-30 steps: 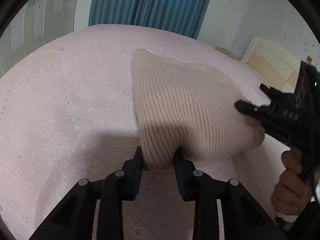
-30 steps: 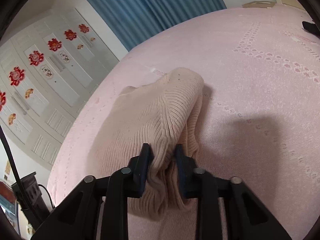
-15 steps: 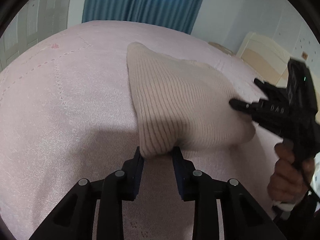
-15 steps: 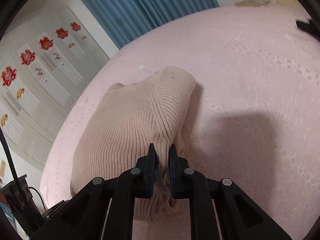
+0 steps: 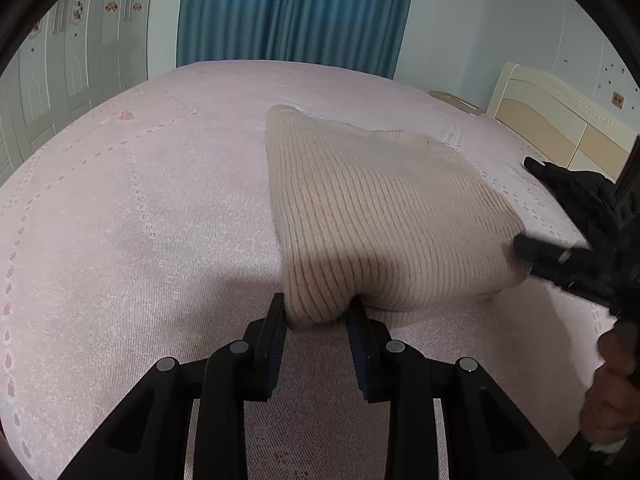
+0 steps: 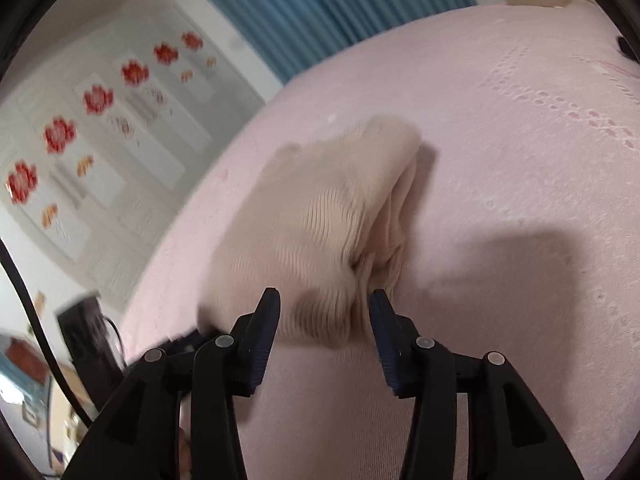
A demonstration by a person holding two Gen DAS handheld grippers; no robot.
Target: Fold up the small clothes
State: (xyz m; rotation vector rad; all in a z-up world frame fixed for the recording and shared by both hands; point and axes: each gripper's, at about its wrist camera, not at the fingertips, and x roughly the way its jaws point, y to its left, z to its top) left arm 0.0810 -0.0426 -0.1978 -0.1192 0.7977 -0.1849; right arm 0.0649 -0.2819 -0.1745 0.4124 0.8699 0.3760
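A folded beige ribbed knit garment lies on the pink bedspread. My left gripper is shut on the garment's near left corner, with cloth bunched between the fingers. My right gripper is open, its fingers spread either side of the garment's near end, which lies loose between them. In the left wrist view the right gripper shows at the garment's right corner, held by a hand. The right wrist view is motion-blurred.
A cream headboard stands at the far right of the bed. Blue curtains hang behind it. White wardrobe doors with red flower decals line the left side. A black cable and dark equipment sit at the bed's left edge.
My right gripper has opened and let go of the garment's right corner. The left gripper keeps its hold on the left corner. The garment has settled lower onto the bed.
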